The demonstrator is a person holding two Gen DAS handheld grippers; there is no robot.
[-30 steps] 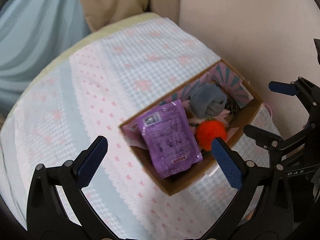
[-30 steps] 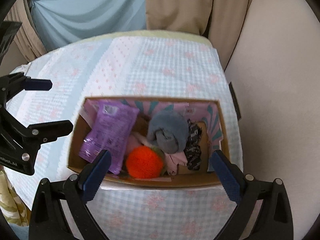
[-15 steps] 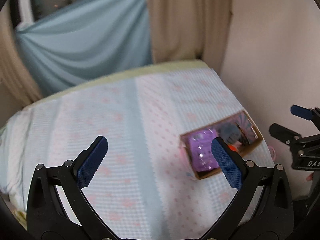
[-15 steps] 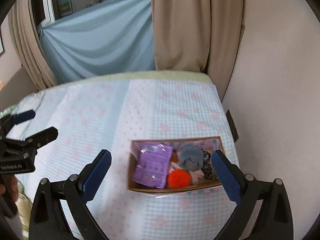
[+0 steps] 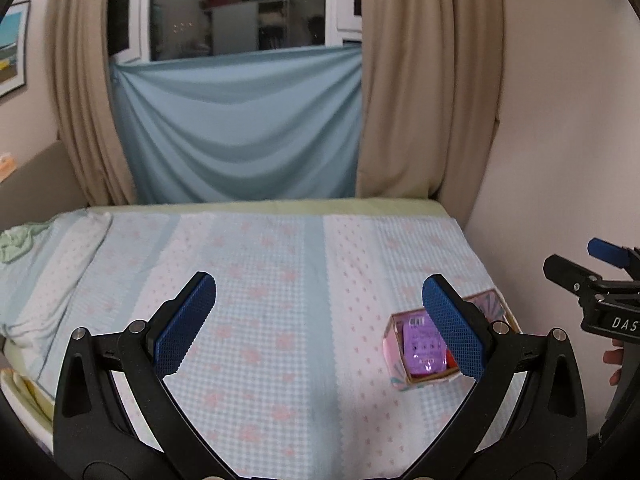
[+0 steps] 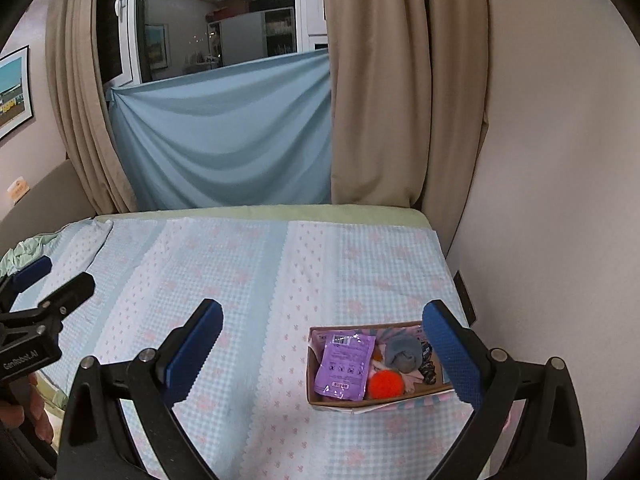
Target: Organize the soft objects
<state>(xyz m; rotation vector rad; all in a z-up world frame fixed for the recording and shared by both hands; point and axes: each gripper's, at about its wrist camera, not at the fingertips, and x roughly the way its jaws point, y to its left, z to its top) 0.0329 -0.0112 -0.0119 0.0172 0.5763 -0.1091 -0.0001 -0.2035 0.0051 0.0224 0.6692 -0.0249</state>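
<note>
On the right side of the bedspread (image 6: 248, 280), close to the wall, a small cardboard box (image 6: 360, 402) sits with the soft things inside it: a purple packet (image 6: 345, 364) lying flat on its left half, an orange pom-pom (image 6: 385, 385) at the front edge, a grey rolled sock (image 6: 403, 353) behind that, and some dark and pink bits on the right too small to name. Nothing loose shows on the cloth outside the box, so the sorting looks to be at or near its end, and the step in hand is judged to be a clean retreat. The left gripper (image 5: 318, 322) and the right gripper (image 6: 322, 354) both hang above the bed with their blue pads spread wide and nothing between them. To finish well, keep both sets of tongs apart and high, clear of the box rim, so that no pad hooks the cardboard or drags the packet out. The box is light and rests on soft cloth, so a nudge would probably slide or tip it. A crumpled green cloth (image 5: 18, 242) lies at the far left edge; whether it belongs to the task cannot be told.
</note>
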